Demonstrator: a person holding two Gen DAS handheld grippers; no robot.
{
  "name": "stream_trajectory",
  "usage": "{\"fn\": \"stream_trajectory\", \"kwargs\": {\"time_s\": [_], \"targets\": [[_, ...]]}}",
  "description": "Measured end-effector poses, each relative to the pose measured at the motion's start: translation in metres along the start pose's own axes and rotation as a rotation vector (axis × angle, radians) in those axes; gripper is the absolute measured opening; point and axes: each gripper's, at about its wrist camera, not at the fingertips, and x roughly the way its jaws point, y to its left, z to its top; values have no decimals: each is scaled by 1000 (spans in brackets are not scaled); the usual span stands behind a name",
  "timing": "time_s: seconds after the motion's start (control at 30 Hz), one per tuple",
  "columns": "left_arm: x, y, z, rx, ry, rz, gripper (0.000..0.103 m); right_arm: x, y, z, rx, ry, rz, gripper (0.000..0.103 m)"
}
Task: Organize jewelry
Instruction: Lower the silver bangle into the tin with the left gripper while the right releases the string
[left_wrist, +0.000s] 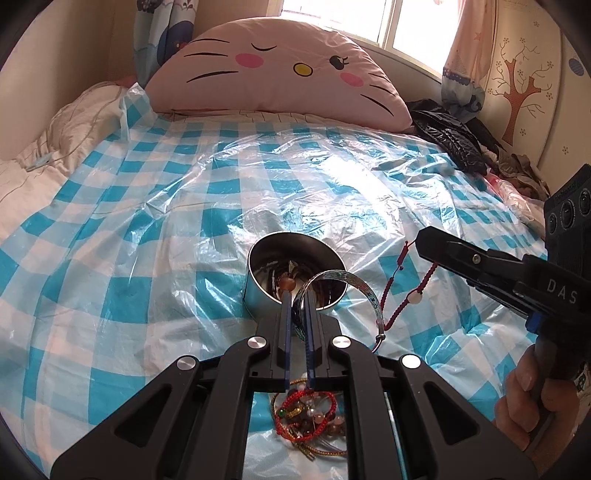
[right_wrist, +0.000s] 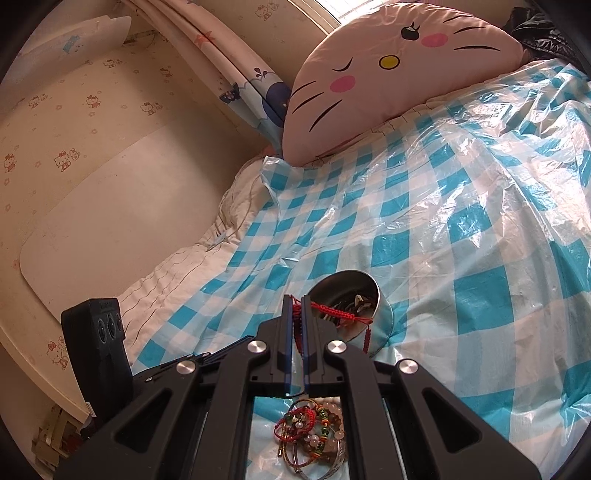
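A steel bowl with some jewelry in it sits on the blue checked plastic sheet; it also shows in the right wrist view. My left gripper is shut on a silver bangle, held at the bowl's near rim. My right gripper is shut on a red cord bracelet that hangs beside the bowl; the cord and right gripper show in the left wrist view. A pile of bracelets lies under the left gripper, and also shows in the right wrist view.
A pink cat-face pillow stands at the head of the bed. Black clothes are heaped at the right edge. A white quilt and the wall bound the left side.
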Motion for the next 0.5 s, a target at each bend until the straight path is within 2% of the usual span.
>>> {"fn": "stream_trajectory", "kwargs": {"time_s": [0.23, 0.5], "targets": [[9, -2, 21, 11, -14, -1, 6, 9, 5, 20, -12, -22, 22, 5], [37, 10, 27, -47, 9, -10, 6, 31, 7, 37, -34, -9, 31, 5]]}}
